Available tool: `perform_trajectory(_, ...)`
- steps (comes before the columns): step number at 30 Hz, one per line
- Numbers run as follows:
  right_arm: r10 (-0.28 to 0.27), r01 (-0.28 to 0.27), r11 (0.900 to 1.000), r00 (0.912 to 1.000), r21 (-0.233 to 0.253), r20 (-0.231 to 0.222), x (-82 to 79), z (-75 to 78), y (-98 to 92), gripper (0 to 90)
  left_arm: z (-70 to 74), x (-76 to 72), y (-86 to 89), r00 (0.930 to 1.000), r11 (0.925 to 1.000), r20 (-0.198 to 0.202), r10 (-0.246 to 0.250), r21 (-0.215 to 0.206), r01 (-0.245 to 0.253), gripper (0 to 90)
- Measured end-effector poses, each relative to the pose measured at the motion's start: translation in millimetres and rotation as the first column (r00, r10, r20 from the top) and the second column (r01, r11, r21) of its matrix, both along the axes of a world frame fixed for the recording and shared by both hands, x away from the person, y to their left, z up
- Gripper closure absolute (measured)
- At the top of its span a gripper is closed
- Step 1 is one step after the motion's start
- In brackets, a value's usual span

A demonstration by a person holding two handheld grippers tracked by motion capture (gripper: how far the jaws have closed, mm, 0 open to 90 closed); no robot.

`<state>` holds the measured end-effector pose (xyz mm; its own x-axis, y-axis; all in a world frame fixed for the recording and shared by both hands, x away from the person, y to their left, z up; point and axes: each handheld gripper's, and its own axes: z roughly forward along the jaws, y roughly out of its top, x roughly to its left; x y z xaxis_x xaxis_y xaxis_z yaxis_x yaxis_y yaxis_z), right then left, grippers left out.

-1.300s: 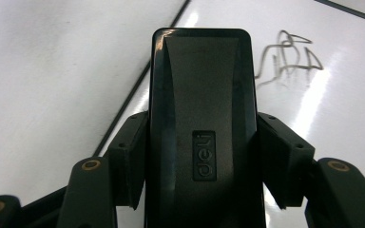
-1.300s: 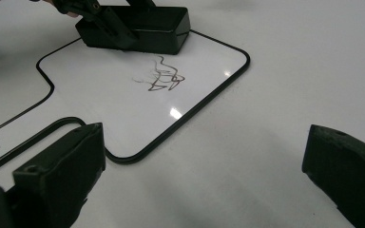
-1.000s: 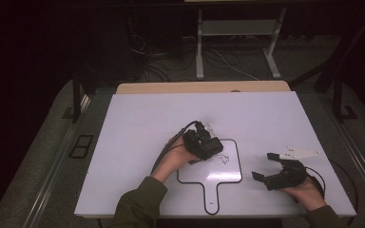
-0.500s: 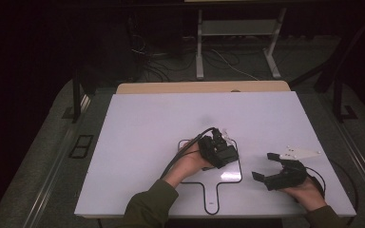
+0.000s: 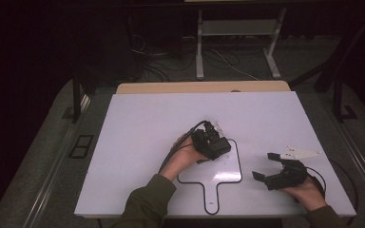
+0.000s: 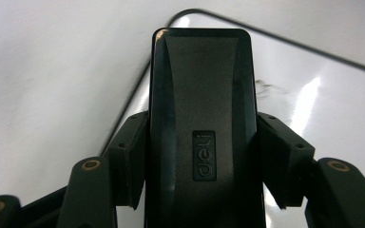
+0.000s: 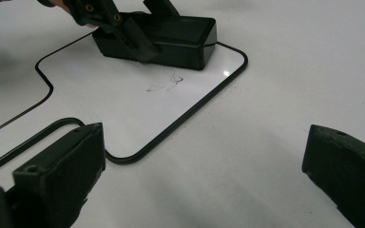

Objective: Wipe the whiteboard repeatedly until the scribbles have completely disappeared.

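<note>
On my high view the left gripper sits over the upper part of the small whiteboard, which lies flat on the white table; the board is paddle-shaped, black-edged, with its handle pointing toward my side; my left hand comes up from the bottom edge in a dark green sleeve. My left gripper view shows the jaws clamped on a black eraser, one jaw pressed to each long side; the word "deli" is moulded on its top; the eraser's far end reaches toward the board's black rim, and a faint smudge of ink lies just right of it on the glossy surface. From my right gripper view I see the eraser resting flat on the board near its far corner, the left gripper's linkage over it; a thin scribble sits just in front of the eraser, apart from it. The right gripper is held low over the bare table, right of the board and well apart from the eraser; its jaws stand wide apart with nothing between them; my right hand grips it from behind.
</note>
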<state>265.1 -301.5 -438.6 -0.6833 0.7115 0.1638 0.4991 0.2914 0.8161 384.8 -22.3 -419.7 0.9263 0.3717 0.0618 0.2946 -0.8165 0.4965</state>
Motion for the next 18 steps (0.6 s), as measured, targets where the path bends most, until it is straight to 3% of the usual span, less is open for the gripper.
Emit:
perform_trajectory(2, 0.0, 0.0, 1.0, 1.0, -0.001, -0.001, -0.1, 0.0, 0.0, 0.0, 0.0, 4.3, 4.4, 0.9997, 0.9998, 0.014, 0.022, 0.004, -0.022, 39.3)
perform_trajectory(4, 0.0, 0.0, 1.0, 1.0, 0.0, -0.001, -0.1, 0.0, 0.0, 0.0, -0.9, 5.7, 7.9, 0.9973, 0.9972, -0.012, 0.073, -0.012, -0.073, 39.3)
perform_trajectory(9, 0.0, 0.0, 1.0, 1.0, 0.0, -0.006, 0.1, -0.4, 0.6, 0.0, -1.5, 6.4, 6.1, 0.9983, 0.9982, -0.012, 0.056, -0.021, -0.056, 39.3)
perform_trajectory(11, 0.001, -0.001, 1.0, 1.0, 0.0, -0.006, 0.2, -0.5, 0.7, 0.0, -0.5, 6.8, 2.2, 0.9999, 0.9999, 0.002, 0.011, -0.007, -0.011, 39.3)
perform_trajectory(18, 0.001, -0.001, 1.0, 1.0, -0.001, -0.005, 0.1, -0.3, 0.8, 0.0, -0.5, -6.7, -22.9, 0.9985, 0.9985, -0.002, -0.055, -0.003, 0.055, 39.3)
